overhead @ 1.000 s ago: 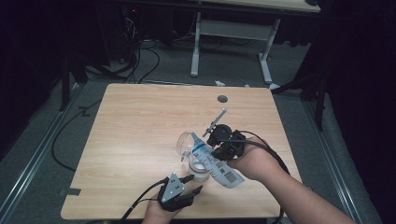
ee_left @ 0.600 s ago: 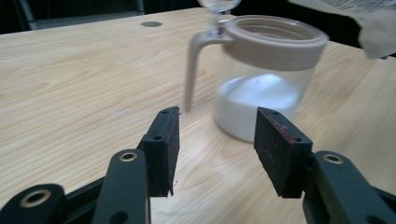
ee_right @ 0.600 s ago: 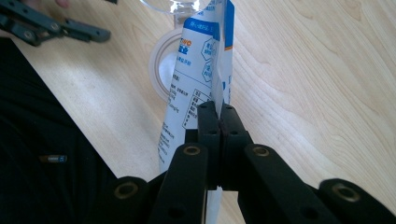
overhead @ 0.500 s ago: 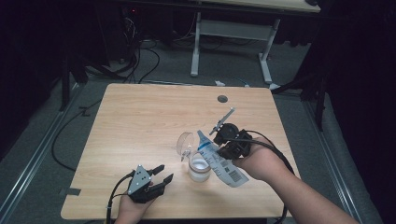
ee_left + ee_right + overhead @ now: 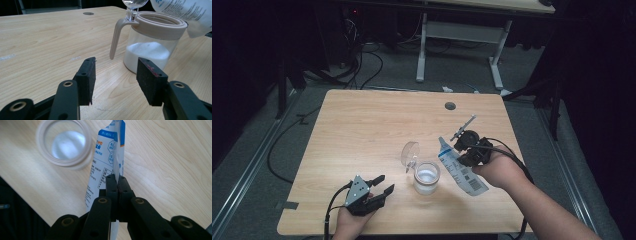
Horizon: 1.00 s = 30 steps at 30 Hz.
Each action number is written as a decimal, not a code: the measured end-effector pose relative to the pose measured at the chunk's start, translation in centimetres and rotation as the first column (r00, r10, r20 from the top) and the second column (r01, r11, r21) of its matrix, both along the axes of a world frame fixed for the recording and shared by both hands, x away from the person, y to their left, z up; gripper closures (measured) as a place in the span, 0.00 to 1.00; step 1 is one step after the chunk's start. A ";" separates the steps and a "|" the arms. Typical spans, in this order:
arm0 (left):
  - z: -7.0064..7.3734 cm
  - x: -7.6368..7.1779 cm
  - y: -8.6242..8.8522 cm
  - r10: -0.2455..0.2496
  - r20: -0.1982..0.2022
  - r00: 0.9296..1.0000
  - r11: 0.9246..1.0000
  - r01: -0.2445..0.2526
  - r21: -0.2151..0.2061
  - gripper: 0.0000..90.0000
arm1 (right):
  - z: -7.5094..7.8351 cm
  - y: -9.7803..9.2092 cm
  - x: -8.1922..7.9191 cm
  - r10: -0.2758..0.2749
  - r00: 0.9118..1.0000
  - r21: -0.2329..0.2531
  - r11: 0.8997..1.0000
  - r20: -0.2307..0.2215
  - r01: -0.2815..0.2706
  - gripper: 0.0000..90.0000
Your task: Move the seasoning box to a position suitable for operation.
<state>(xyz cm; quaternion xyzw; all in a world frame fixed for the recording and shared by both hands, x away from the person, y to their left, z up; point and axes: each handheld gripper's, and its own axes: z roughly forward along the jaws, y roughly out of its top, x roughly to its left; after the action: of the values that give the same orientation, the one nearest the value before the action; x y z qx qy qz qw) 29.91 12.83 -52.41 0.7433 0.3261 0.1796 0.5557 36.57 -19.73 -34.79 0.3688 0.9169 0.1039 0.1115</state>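
While standing on the wooden table (image 5: 362, 125) near its front edge, a clear jar (image 5: 427, 177) is holding a layer of white powder (image 5: 147, 53) across its bottom, roughly a third of the way up the glass in the left gripper view. Wearing a beige collar (image 5: 162, 25) round the open mouth, with a beige handle (image 5: 115, 40) dropping down the side towards the left gripper. Carrying a clear round lid (image 5: 410, 150), hinged up and tilting back behind the mouth. Looking down from the right gripper view, showing white at the bottom through the ring of the mouth (image 5: 65, 142).

Hanging just right of the jar and above the table: a white and blue pouch (image 5: 459, 167) with printed text and a barcode, slanting with its blue-marked end towards the far side. Pouch contents not being visible, so cannot tell how full.

Right gripper (image 5: 117, 183), held in the right hand (image 5: 497, 167), pinching the pouch's thin edge between tightly closed jaws. Left gripper (image 5: 116, 75), held in the left hand (image 5: 352, 220) at the front edge, resting with jaws spread apart and empty, pointing at the jar from near by without touching it.
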 end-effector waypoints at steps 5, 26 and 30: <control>0.0 0.0 0.0 -0.001 -0.004 1.000 1.000 0.001 -0.002 0.56 | -1.2 -1.1 0.9 -0.038 0.999 -0.008 0.999 -0.004 0.038 1.00; -0.1 0.2 0.3 0.009 -0.031 0.999 0.999 -0.010 -0.035 0.56 | -4.1 -4.4 4.1 -0.141 0.990 -0.016 0.990 0.021 0.141 1.00; -0.2 0.3 0.3 0.002 -0.040 0.999 0.999 -0.003 -0.033 0.56 | -4.3 -4.5 4.3 -0.152 0.988 -0.008 0.988 0.038 0.152 1.00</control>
<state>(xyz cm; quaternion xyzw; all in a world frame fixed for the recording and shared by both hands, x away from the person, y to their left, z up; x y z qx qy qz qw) 30.18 13.11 -52.64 0.7370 0.3410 0.1598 0.5613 40.91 -24.23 -39.05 0.4350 0.8845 0.0970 0.1380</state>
